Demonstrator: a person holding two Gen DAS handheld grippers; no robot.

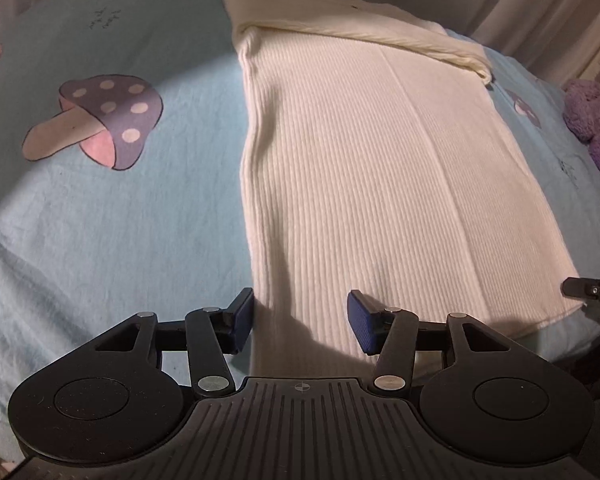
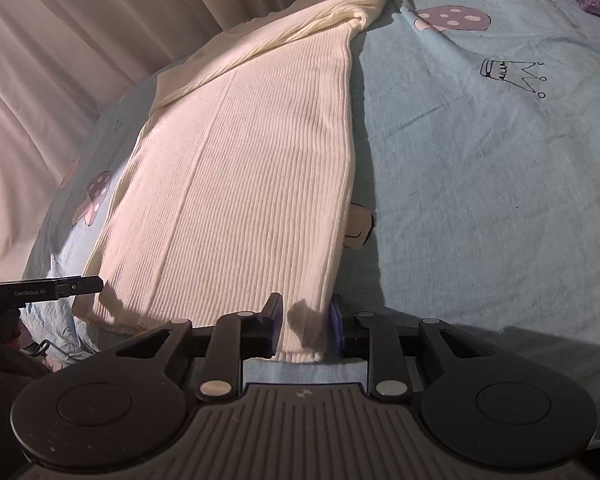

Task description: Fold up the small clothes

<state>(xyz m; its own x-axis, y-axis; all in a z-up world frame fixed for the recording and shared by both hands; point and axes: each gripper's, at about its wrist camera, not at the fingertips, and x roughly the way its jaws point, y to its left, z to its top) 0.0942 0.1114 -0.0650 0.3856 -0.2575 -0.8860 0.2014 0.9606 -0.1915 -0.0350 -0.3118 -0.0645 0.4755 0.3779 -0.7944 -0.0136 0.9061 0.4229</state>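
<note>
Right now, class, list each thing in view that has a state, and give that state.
Cream ribbed garment: flat, sides folded in, far end bunched.
Left tongs: open, over the near hem.
Right tongs: narrowly open, astride the near corner.
Bedsheet: spread, lightly creased.

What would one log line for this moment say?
cream top: flat on bed sheet | left gripper: open over hem | right gripper: straddling hem corner

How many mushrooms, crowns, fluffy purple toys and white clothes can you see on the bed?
Mushroom prints on the blue sheet: 3, namely one, a second and a third
Crown drawings: 1
Fluffy purple toys: 1
Cream ribbed garments: 1
Total: 6
</note>
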